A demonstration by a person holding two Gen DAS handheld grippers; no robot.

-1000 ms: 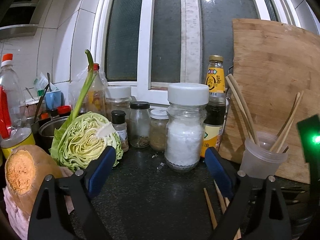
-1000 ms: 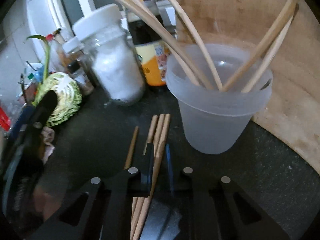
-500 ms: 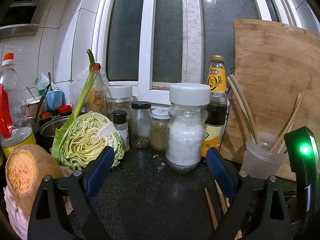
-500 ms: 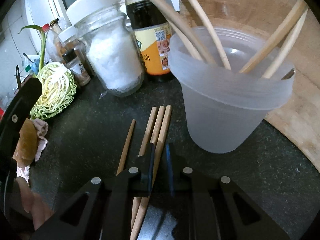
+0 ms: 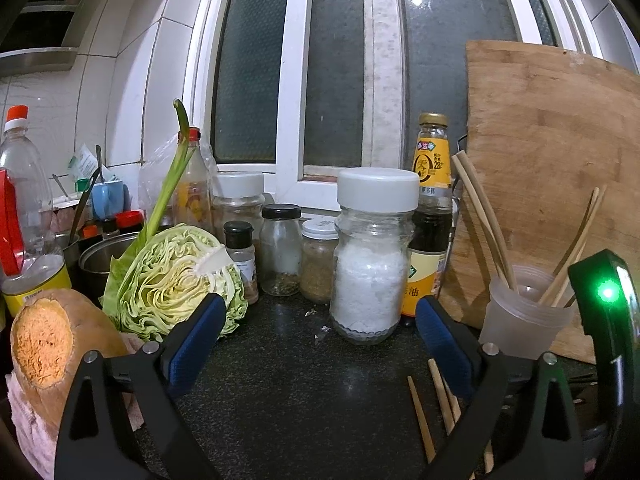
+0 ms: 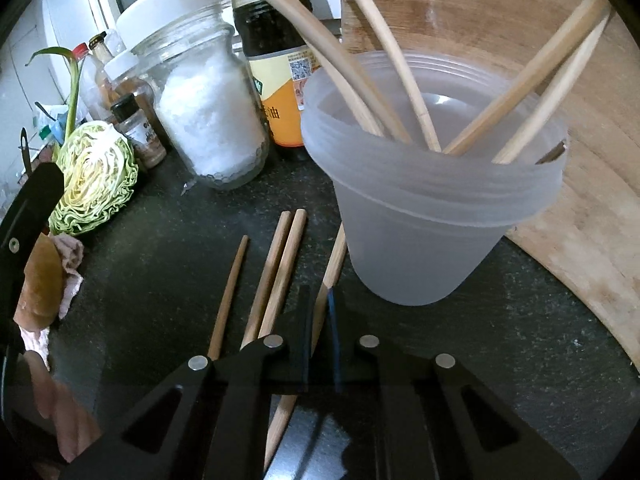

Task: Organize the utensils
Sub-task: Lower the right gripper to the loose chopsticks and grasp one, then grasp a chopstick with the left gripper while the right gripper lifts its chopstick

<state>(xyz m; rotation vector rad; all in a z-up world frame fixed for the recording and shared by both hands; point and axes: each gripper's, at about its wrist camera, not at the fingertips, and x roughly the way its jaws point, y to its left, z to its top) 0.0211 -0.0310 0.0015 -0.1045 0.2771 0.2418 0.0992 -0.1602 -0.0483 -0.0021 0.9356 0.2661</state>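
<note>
A frosted plastic cup [image 6: 432,216] stands on the dark counter and holds several wooden chopsticks [image 6: 400,68]. My right gripper [image 6: 320,300] is shut on one chopstick [image 6: 334,256] that now points up toward the cup's left side, its tip against the cup wall. Three more chopsticks [image 6: 276,276] lie on the counter to the left. In the left wrist view my left gripper [image 5: 316,332] is open and empty above the counter, with the cup [image 5: 520,312] at the right and loose chopsticks [image 5: 440,392] beneath its right finger.
A salt jar [image 6: 204,108], a sauce bottle [image 6: 276,80], spice jars [image 5: 280,248], half a cabbage [image 5: 176,276] and a cut squash [image 5: 48,336] crowd the left and back. A wooden cutting board [image 5: 560,168] leans behind the cup.
My right gripper has lifted one chopstick out of the lying group and swung it right, up against the cup. The left gripper has barely moved.
</note>
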